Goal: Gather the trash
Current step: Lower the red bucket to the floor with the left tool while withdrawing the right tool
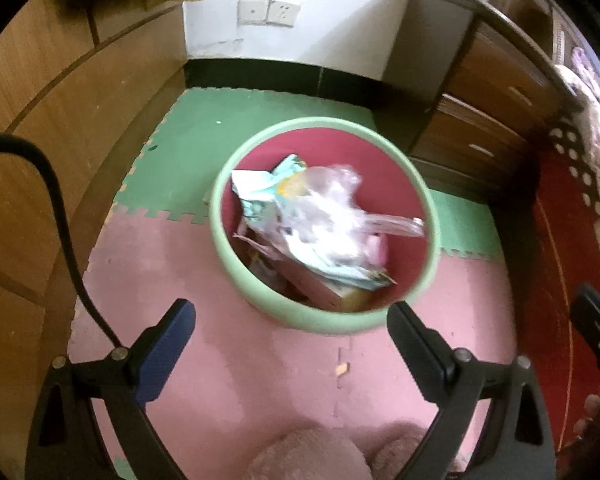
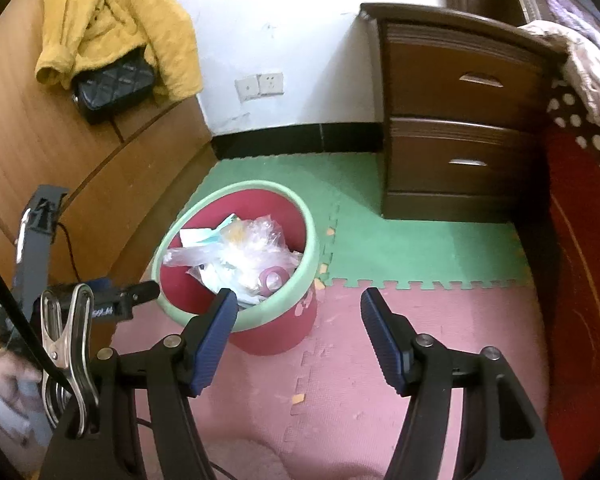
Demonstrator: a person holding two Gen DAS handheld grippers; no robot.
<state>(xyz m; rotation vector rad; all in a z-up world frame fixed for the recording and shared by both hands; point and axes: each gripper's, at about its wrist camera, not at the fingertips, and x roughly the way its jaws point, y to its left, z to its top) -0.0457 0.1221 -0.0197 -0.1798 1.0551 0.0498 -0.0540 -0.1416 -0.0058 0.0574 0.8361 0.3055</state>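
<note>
Black hand-held gripper (image 2: 295, 310), blue ribbed pads (image 2: 215, 340), silver screws

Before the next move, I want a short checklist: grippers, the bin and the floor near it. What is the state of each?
1. Left gripper empty, jaws wide: ok.
2. Right gripper empty, jaws apart: ok.
3. Bin upright on the foam mat: ok.
4. Trash inside the bin, nothing hanging over the rim: ok.
5. Floor clear of scraps: not ok, a small orange scrap lies on the pink mat.
6. Room left in the bin: cannot tell, the plastic bag reaches near the rim.
</note>
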